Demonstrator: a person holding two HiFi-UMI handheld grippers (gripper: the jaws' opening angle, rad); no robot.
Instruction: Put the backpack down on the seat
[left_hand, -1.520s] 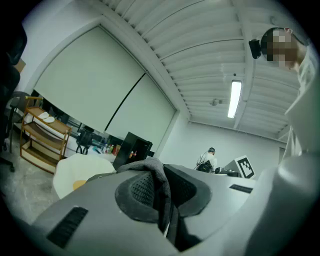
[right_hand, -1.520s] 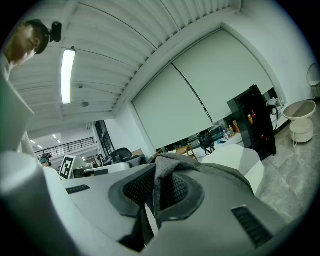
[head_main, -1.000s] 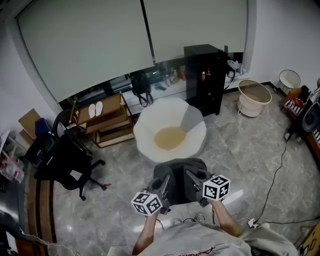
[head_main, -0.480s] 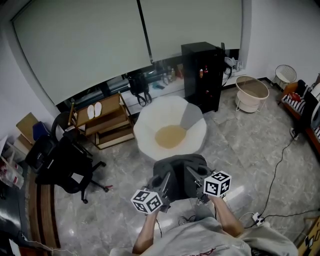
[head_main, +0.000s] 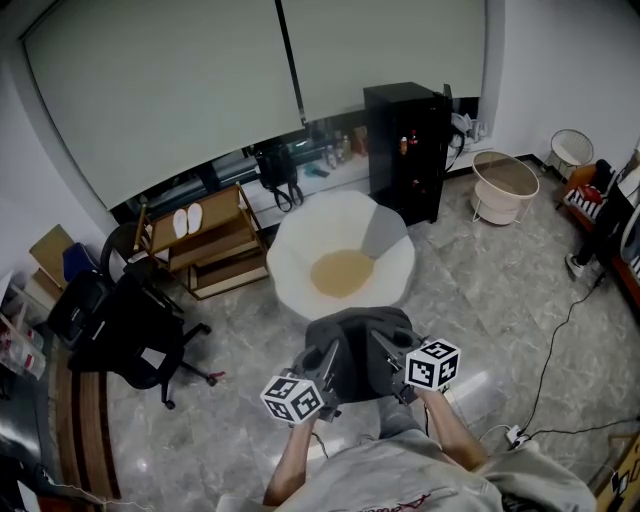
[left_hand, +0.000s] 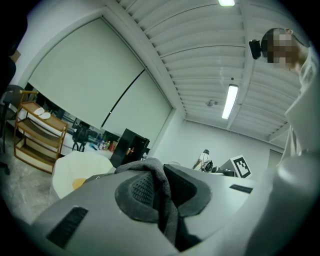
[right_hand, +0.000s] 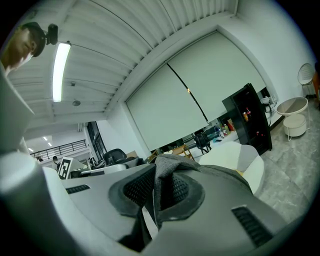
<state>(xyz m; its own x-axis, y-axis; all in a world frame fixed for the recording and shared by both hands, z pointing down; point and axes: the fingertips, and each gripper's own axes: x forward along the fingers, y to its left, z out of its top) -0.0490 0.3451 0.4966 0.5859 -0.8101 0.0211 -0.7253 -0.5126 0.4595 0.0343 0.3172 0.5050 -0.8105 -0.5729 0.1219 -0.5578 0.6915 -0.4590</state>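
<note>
Grey marbled floor tiles (head_main: 500, 290) spread across an office whose window wall is covered by two pale roller blinds (head_main: 170, 90), drawn down. At the centre of the room stands the seat, a white tub-shaped armchair (head_main: 290, 250) with a round tan cushion (head_main: 341, 273) lying bare in its hollow. A tall black cabinet (head_main: 405, 150) stands behind the armchair to the right. A black office chair (head_main: 130, 320) stands to the left, near a low wooden rack (head_main: 215, 250) that carries a pair of white slippers (head_main: 187, 220) on its top shelf. A round white basket (head_main: 505, 185) sits on the floor right of the cabinet.

The dark grey backpack (head_main: 352, 345) hangs in front of the person, just short of the armchair's near rim and not on the cushion. Both tools carry it. The left gripper (head_main: 322, 358) is clenched on a fold of the bag's grey fabric, which its own view shows pinched between the dark textured pads. The right gripper (head_main: 383, 350) is likewise clamped on a ridge of the same fabric. The two marker cubes sit side by side above the person's forearms.
</note>
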